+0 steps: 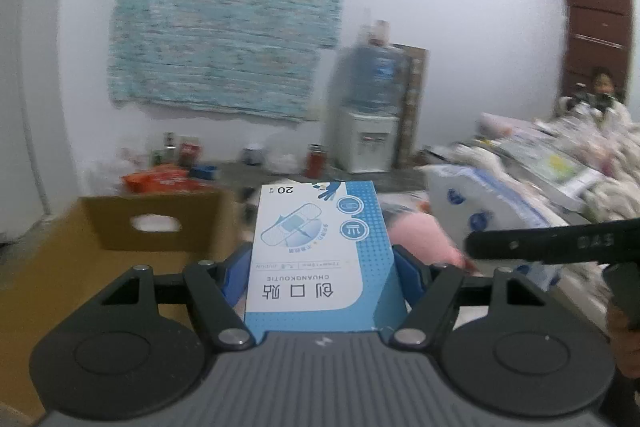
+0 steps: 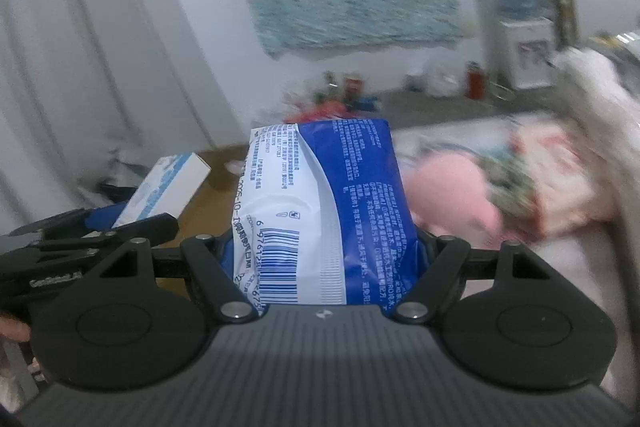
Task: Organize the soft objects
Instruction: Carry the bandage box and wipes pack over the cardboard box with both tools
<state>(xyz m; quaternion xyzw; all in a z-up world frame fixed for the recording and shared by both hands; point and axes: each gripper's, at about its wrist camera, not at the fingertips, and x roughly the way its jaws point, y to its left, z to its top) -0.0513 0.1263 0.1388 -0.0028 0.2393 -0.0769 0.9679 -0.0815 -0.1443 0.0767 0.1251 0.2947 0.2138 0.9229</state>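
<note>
My left gripper [image 1: 320, 267] is shut on a blue and white bandage box [image 1: 320, 251], held in the air; the box and left gripper also show at the left of the right wrist view [image 2: 164, 191]. My right gripper [image 2: 324, 247] is shut on a blue and white soft wipes pack [image 2: 328, 207], held up too. An open cardboard box [image 1: 120, 227] with a hand slot lies below and left of the left gripper. A pink soft item [image 2: 456, 195] lies on the surface to the right. The right gripper's black body [image 1: 560, 241] shows at the right of the left wrist view.
A heap of soft packages and cloths [image 1: 560, 163] covers the right side. An orange bag [image 1: 160, 181] lies behind the cardboard box. A water dispenser [image 1: 368, 115], bottles [image 1: 316, 159] and a person [image 1: 600, 87] are at the back.
</note>
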